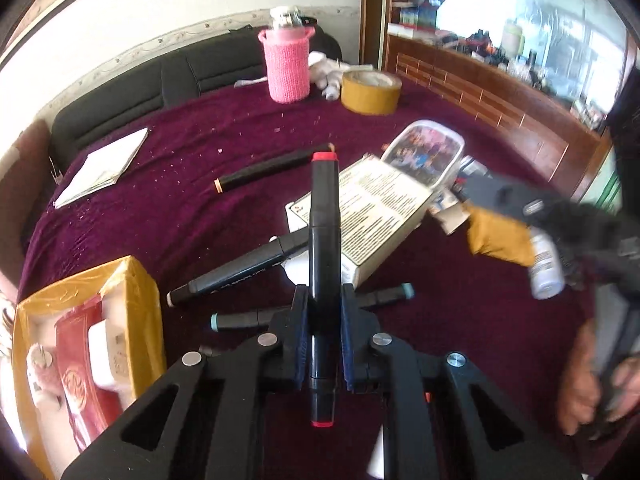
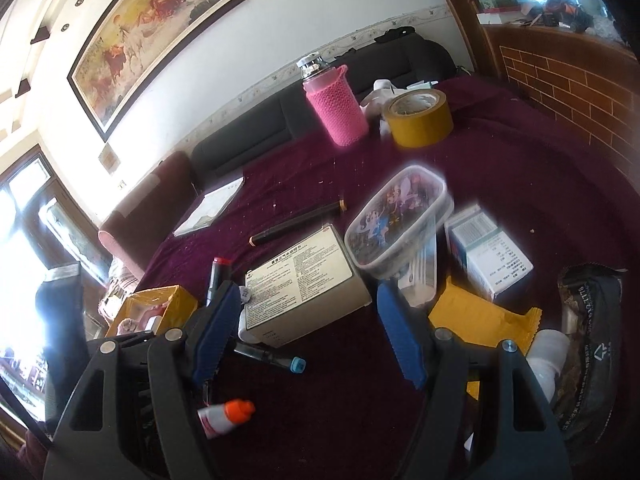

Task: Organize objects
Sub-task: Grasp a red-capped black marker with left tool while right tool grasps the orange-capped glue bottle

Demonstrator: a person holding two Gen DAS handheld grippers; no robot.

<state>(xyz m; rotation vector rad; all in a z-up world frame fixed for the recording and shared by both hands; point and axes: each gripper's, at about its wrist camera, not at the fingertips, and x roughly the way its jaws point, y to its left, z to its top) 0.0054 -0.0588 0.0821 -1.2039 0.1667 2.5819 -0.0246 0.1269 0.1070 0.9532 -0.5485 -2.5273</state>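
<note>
Slippage risk: I am pinching the red-capped marker (image 1: 325, 264) below its middle in the left gripper (image 1: 325, 344), so it could pivot; right gripper (image 2: 312, 336) fingers are standing wide, empty.

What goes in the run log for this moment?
left tool: shut on red-capped marker | right tool: open, empty | phase: marker gripped

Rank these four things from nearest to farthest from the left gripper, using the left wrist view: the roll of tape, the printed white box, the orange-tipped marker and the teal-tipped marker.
Measured from the left gripper:
1. Teal-tipped marker, lying just under the fingers.
2. Printed white box, ahead and slightly right.
3. Orange-tipped marker, ahead and left, mid-cloth.
4. Roll of tape, far side, beside the pink bottle.
</note>
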